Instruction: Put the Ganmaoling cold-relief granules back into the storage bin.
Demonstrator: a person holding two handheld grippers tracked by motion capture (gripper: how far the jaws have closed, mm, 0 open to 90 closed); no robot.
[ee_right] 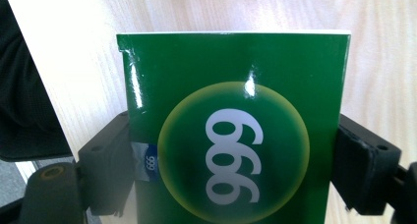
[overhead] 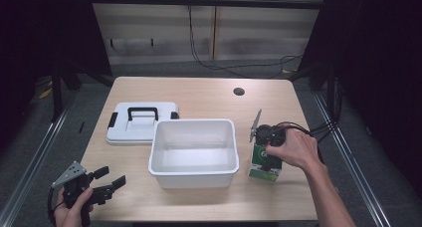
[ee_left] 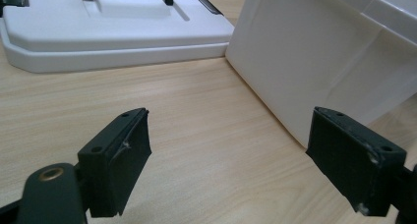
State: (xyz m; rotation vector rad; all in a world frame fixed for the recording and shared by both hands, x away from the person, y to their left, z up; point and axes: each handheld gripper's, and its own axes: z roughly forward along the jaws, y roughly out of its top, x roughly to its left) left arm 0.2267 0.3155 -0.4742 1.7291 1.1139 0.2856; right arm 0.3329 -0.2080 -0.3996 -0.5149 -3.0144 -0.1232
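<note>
A green box (overhead: pixel 263 168) with a yellow-ringed circle and white digits (ee_right: pixel 231 135) stands upright on the table, just right of the white bin (overhead: pixel 191 121). My right gripper (overhead: pixel 267 155) comes down on it from above, and in the right gripper view (ee_right: pixel 233 160) its jaws press against both sides of the box. My left gripper (overhead: pixel 113 177) is held low at the table's front left corner. It is open with nothing between its jaws (ee_left: pixel 231 160) and points toward the bin's near left wall (ee_left: pixel 319 52).
A white lid (overhead: pixel 142 130) with a black handle and black latches lies flat left of the bin, touching its far left corner (ee_left: pixel 108 27). A round cable hole (overhead: pixel 239 91) sits at the table's far right. Bare wood lies in front of the bin.
</note>
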